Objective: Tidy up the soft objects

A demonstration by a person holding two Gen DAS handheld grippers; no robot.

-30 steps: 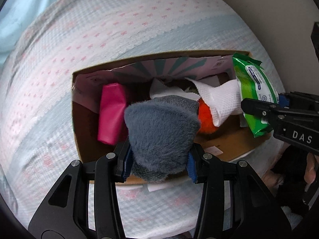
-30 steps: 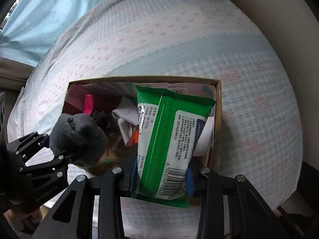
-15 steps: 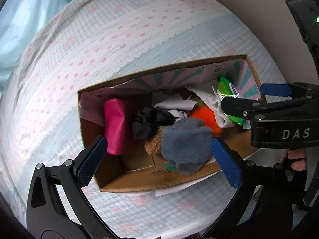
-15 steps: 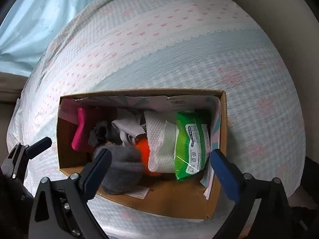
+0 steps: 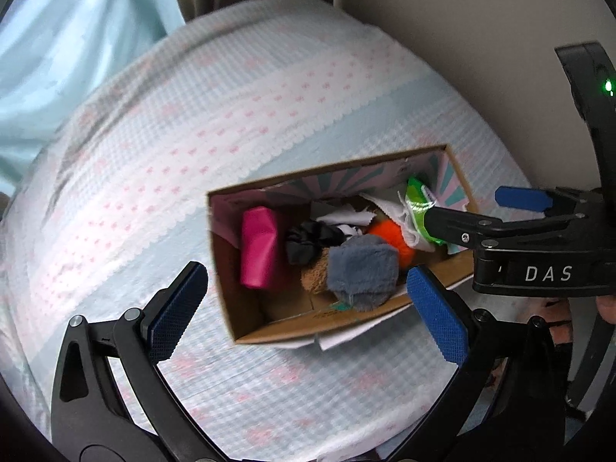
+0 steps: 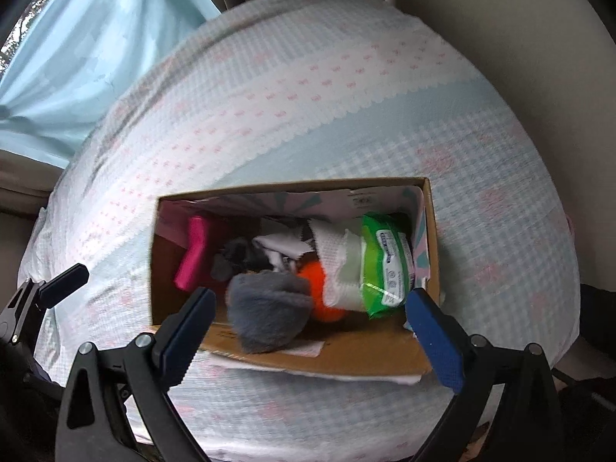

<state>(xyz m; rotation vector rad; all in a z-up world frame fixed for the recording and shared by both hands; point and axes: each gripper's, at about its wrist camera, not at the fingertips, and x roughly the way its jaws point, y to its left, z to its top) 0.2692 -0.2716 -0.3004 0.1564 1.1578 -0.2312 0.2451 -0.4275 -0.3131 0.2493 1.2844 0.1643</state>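
Left wrist view: our left gripper and right gripper stand wide, empty; ahead, the grey plush looks light, squashy—pinch its middle.

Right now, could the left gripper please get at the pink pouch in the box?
Probably yes: the left gripper is open and empty above the open box, and the pink pouch lies uncovered at its left end.

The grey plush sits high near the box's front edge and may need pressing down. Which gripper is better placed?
Probably the left gripper: open, it brackets the grey plush in the cardboard box. The open right gripper straddles it too, off-centre.
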